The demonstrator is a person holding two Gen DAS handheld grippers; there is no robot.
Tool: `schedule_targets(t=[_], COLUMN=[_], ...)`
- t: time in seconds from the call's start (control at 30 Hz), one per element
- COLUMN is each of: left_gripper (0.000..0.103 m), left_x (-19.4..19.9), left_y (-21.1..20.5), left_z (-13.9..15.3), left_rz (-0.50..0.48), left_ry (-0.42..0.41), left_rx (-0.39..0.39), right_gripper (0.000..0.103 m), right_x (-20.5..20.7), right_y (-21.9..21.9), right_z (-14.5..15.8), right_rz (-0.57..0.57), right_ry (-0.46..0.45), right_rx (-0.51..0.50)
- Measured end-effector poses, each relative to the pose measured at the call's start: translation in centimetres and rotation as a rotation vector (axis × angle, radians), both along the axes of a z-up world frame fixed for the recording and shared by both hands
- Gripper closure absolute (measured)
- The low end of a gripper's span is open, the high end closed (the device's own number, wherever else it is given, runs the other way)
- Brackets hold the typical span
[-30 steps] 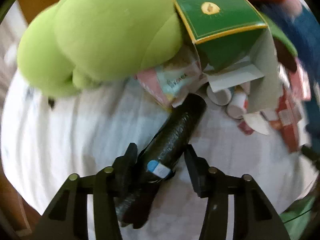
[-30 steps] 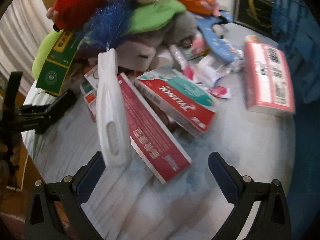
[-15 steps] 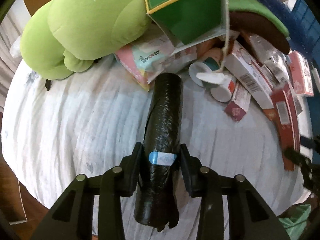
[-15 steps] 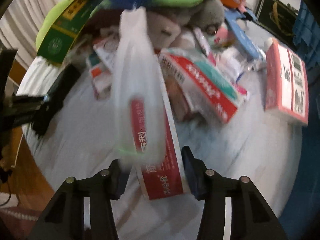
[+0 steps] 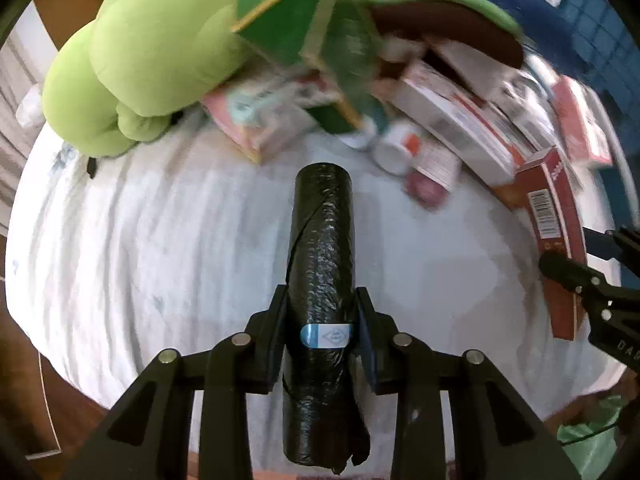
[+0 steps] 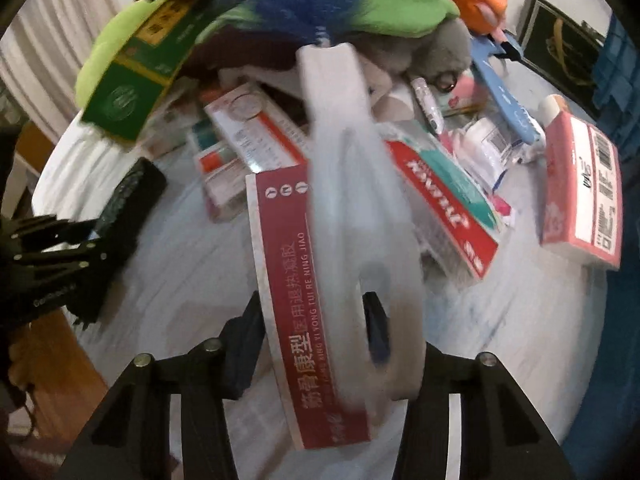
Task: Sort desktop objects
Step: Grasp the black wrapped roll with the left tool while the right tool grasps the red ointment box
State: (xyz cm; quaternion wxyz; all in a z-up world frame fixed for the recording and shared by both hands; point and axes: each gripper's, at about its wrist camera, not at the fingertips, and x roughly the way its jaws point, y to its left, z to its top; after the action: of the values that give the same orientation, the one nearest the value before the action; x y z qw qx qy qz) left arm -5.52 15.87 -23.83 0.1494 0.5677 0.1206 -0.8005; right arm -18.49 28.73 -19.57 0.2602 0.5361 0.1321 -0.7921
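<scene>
L tongs point(image 5: 320, 320): clamped on black bag roll point(image 5: 322, 248), pointing 12 o'clock.
R tongs point(image 6: 316, 320): clamped on red box point(image 6: 292, 280) w/ white duster handle point(image 6: 356, 216).
Plush point(image 5: 160, 48): 11 o'clock.

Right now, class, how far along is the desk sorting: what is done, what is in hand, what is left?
Done: nothing visibly sorted. In hand: the left gripper has its jaws shut on the black bag roll; the right gripper grips the long red box together with a blurred white handled item. Left: the heap of plush toys, the green box and the medicine boxes.
</scene>
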Motion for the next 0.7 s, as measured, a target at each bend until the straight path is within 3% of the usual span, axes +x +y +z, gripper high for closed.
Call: schedule_targets(t=[0.2,0.33,0.4,0.47,0.7], left_gripper=[0.072,0.072,0.072,0.072,0.072], left_x=[1.1,0.9,0.6,-2.3,-2.4], left_y=[3.9,5.5,6.9,4.3,6.1], left_z=[3.3,7.3,9.3,10.1,15.8], left_rz=[-0.038,-0.064,-0.07,-0.076,-0.122], left_ry=[0.072,0.154,0.201,0.234,0.357], left_rx=[-0.007,-0.074,-0.096,-0.114,-0.179], right_gripper=[0.057,0.057,0.059,0.059,0.06], right_x=[3.0,4.1,4.7,4.9,5.3], right_y=[2.6,3.3,4.0,4.4,6.3], right_z=[1.6,3.8,5.8,7.6,14.1], right_rz=[0.02,0.038,0.044,0.044,0.036], right_ry=[-0.03,0.001,0.04,0.076,0.241], right_rx=[-0.009,-0.035,-0.054,-0.073,-0.131])
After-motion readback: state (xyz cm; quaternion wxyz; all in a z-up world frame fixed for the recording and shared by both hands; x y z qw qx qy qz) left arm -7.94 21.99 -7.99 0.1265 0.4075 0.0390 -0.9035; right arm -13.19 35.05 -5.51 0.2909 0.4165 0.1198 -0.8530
